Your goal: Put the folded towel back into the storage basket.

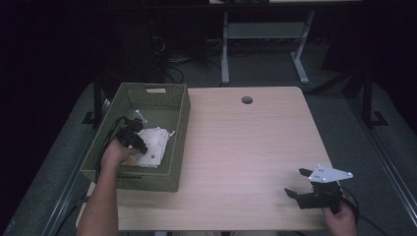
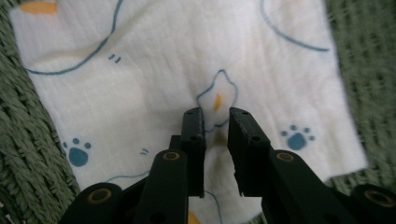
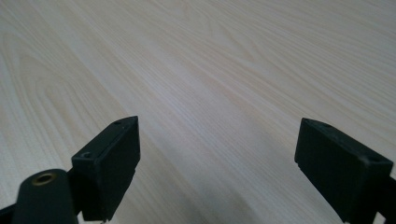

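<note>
A white cloth (image 1: 155, 141) printed with blue outlines, paw prints and orange marks lies flat in the bottom of a green woven basket (image 1: 181, 123). My left gripper (image 1: 141, 146) reaches down into the basket over the cloth. In the left gripper view the cloth (image 2: 140, 84) spreads out under my left gripper (image 2: 215, 114). Its jaws stand a narrow gap apart, with the cloth lying flat below them and nothing pinched. My right gripper (image 1: 295, 182) hovers over the table's near right corner. It is wide open (image 3: 217, 135) with only bare wood between its jaws.
The basket sits at the left edge of the light wooden table (image 1: 246, 147), and its green weave (image 2: 28, 140) surrounds the cloth. A round cable hole (image 1: 247, 100) lies near the far edge. Desk legs and cables stand on the dark floor beyond.
</note>
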Tool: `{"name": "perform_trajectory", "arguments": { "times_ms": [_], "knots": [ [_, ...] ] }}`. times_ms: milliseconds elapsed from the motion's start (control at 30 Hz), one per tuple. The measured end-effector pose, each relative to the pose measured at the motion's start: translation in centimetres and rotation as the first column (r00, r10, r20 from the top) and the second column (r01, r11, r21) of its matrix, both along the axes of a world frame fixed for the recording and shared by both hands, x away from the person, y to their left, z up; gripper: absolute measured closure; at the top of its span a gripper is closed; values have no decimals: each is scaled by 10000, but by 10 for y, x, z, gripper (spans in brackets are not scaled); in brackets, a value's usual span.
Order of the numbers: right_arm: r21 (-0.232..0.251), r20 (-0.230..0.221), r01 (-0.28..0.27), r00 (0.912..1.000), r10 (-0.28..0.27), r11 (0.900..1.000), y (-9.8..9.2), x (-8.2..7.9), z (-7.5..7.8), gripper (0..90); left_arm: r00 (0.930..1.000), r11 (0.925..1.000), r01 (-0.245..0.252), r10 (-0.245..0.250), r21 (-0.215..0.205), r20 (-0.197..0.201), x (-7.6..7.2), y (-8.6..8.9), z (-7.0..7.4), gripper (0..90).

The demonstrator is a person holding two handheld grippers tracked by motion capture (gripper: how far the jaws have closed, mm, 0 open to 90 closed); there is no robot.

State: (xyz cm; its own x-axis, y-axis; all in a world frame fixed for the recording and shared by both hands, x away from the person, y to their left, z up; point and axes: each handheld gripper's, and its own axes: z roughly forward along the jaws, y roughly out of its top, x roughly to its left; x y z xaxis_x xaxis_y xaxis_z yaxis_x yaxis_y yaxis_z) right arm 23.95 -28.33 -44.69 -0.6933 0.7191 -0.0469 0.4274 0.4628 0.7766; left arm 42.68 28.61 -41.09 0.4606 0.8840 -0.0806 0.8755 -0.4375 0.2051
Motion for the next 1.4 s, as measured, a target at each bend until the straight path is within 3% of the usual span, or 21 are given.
{"name": "perform_trajectory", "arguments": {
  "times_ms": [133,233,500,633,867,967,1167,1400],
  "knots": [
    [-48,17,8,10000,-8,10000,1,1,0,139,9971,9996,-209,197,164,740,-6,3,14,668],
    [-32,-32,53,10000,-53,10000,2,2,0,139,9884,9980,-566,601,-291,1392,-14,5,25,651],
    [23,42,51,10000,-51,10000,4,0,1,139,9796,9933,-292,507,-1120,1946,-31,2,43,621],
    [24,42,76,10000,-76,10000,4,1,2,139,9757,9928,-315,556,-1159,2118,-34,-2,49,578],
    [73,54,99,9999,-99,9999,5,1,2,139,9706,9841,-203,617,-1762,2325,-41,-3,56,547],
    [91,75,82,9999,-83,9999,5,1,3,139,9690,9803,-213,685,-1962,2372,-43,-3,58,489],
    [46,13,125,9999,-125,9999,6,2,1,139,9664,9687,-105,736,-2481,2462,-45,0,60,463],
    [64,-45,164,9999,-164,9998,5,2,-1,139,9637,9492,82,765,-3146,2557,-49,1,59,464]
  ]
}}
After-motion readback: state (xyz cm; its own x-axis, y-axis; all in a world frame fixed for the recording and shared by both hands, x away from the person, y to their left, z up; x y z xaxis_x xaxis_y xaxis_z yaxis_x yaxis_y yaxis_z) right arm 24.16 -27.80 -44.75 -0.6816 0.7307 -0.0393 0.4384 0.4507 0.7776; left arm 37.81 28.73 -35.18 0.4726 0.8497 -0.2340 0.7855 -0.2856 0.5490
